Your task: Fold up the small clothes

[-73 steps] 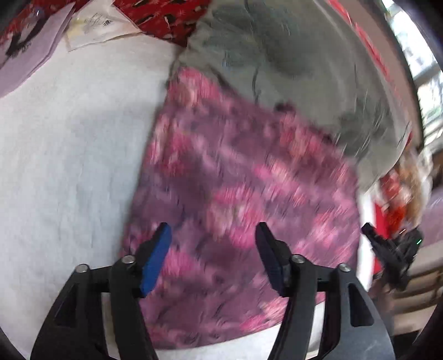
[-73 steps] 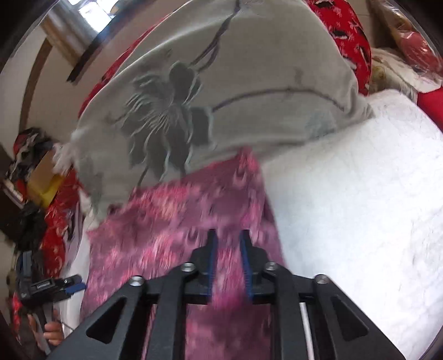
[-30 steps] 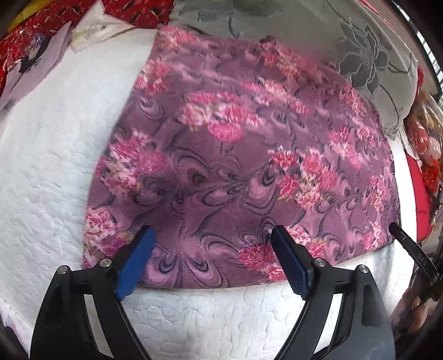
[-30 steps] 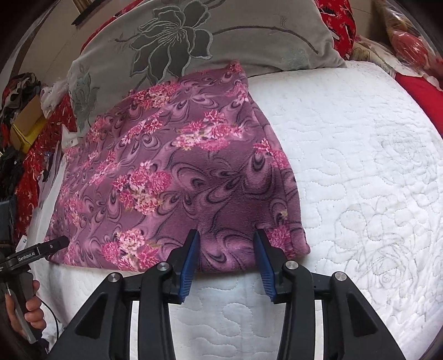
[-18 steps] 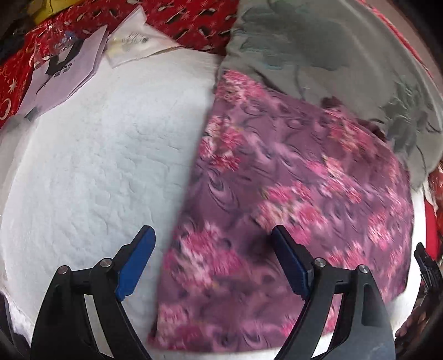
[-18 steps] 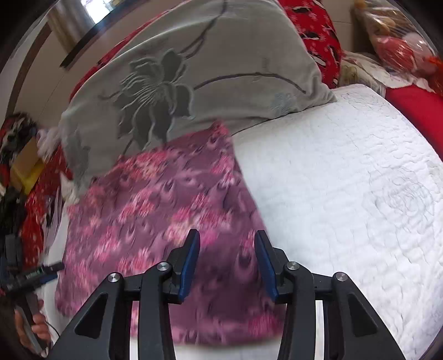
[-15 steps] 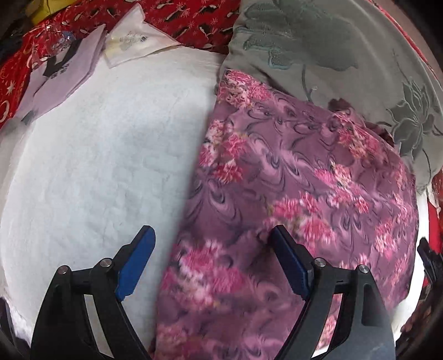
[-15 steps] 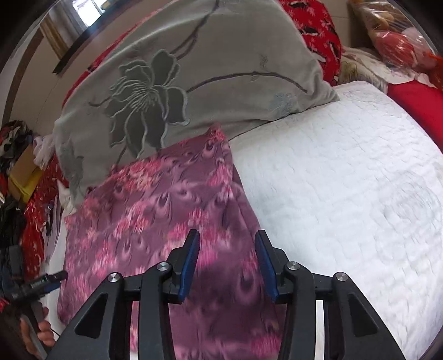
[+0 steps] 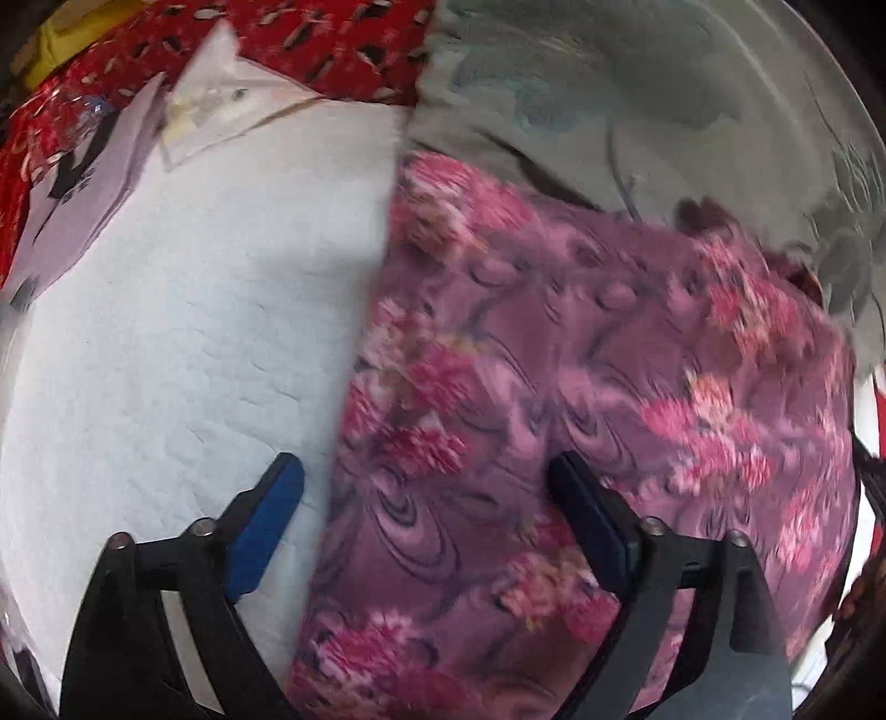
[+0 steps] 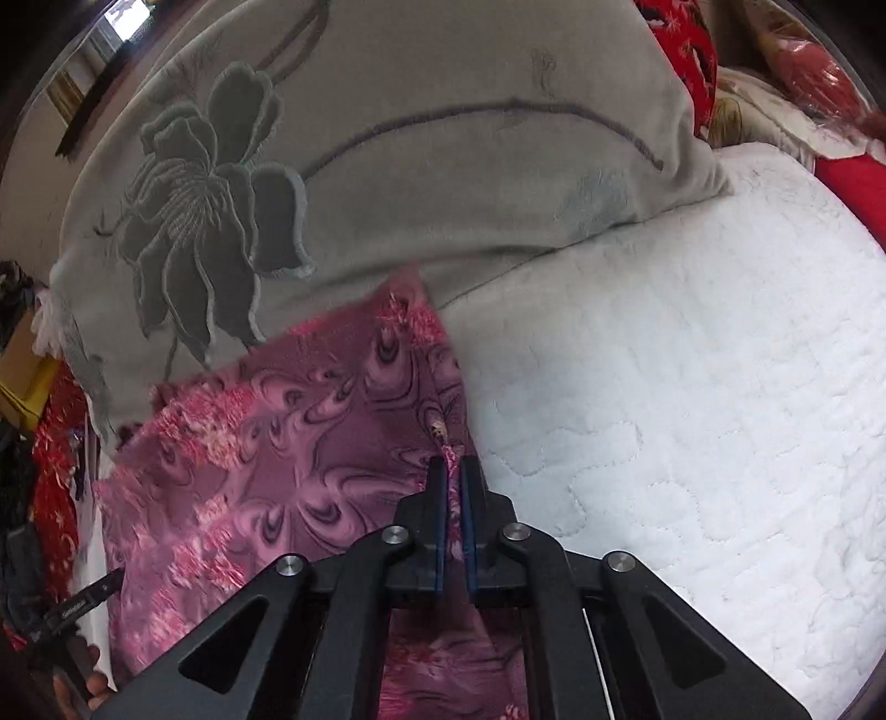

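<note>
A purple cloth with pink flowers (image 9: 581, 399) lies folded flat on the white quilted bed (image 9: 183, 332). My left gripper (image 9: 426, 471) is open and straddles the cloth's left edge, one blue pad on the quilt and one over the cloth. In the right wrist view the same cloth (image 10: 288, 459) lies to the left, and my right gripper (image 10: 453, 471) is shut on its right edge, with a fold of fabric pinched between the blue pads.
A grey pillow with a dark flower (image 10: 343, 177) lies behind the cloth and overlaps its far edge. Red patterned bedding (image 9: 332, 50) and papers (image 9: 99, 166) lie at the back left. White quilt (image 10: 692, 387) stretches to the right.
My right gripper has closed on the cloth's right edge; half a second ago its pads were apart. My left gripper has stayed open and moved closer over the cloth's left edge.
</note>
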`<state>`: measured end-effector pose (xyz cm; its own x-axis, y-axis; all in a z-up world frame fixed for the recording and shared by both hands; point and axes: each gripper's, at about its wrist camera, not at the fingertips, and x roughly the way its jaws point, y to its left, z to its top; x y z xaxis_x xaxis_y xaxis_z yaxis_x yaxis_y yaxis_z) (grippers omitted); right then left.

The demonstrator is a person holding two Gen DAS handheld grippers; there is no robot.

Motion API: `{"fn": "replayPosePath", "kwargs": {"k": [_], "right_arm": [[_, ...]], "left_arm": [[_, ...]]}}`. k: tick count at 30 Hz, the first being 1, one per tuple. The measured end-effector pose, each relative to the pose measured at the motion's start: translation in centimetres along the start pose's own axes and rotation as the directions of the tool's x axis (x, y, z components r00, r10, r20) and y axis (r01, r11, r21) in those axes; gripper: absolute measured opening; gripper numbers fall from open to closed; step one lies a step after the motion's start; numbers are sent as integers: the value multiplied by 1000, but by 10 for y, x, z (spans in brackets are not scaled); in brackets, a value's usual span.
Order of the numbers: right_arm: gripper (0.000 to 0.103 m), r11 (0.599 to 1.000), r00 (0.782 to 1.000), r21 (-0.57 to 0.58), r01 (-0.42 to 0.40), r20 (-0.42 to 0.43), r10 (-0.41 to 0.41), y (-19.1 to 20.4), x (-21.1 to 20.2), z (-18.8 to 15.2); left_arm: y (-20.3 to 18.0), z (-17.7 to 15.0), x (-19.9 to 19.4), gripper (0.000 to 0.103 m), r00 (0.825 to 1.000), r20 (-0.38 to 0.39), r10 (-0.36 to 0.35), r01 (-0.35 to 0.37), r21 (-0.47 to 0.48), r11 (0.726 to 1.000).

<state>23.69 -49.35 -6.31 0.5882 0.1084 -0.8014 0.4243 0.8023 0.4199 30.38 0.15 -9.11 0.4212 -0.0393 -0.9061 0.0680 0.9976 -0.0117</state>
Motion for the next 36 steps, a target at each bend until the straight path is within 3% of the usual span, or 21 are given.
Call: {"fn": "replayPosePath", "kwargs": {"k": [3,7,10,13,16,19,22,24,27,28,31,32,36], "right_arm": [[11,1000,999,-27,11,52,-9,13,-18,-2],[13,994,988,-80,-72,131,82,28,-42,-18],[18,994,1000,-109,-18,20,21,30,-18,-32],[22,995,999,-99,1,47,4,33,-27,-37],[22,993,995,-109,-47,82,56,41,-51,-53],[31,994,998,-106,-23,56,29,37,-51,-75],[31,998,999,-58,-32,35,34,29,-49,-82],[34,999,1000,-33,-12,26,13,35,-60,-83],[40,999,997,-32,-43,69,45,41,-76,-95],[49,999,997,-26,-39,65,41,41,-77,-103],[50,1000,999,2,-11,-34,11,33,-61,-125],[49,1000,1000,-28,-4,7,4,35,-67,-130],[50,999,1000,-48,13,1,-13,43,-82,-137]], "left_arm": [[7,0,-19,92,997,38,-71,72,-49,996],[0,-12,-26,92,993,66,-97,100,-30,995],[-16,-19,0,93,1000,-17,-9,10,53,999],[-9,-22,-16,93,999,-19,-46,47,25,999],[4,-35,-36,93,994,6,-106,106,-30,994],[2,-59,-25,93,998,-33,-56,56,12,998],[3,-72,-20,93,997,-68,-35,39,56,998],[8,-78,-32,93,995,-84,-58,62,49,997],[20,-97,-43,93,991,-76,-108,107,-14,994],[25,-103,-38,93,991,-90,-100,98,-26,995],[15,-115,-38,93,998,-65,-26,31,81,996],[9,-117,-40,93,998,-65,1,7,112,994],[4,-121,-44,94,997,-70,-10,16,92,996]]}}
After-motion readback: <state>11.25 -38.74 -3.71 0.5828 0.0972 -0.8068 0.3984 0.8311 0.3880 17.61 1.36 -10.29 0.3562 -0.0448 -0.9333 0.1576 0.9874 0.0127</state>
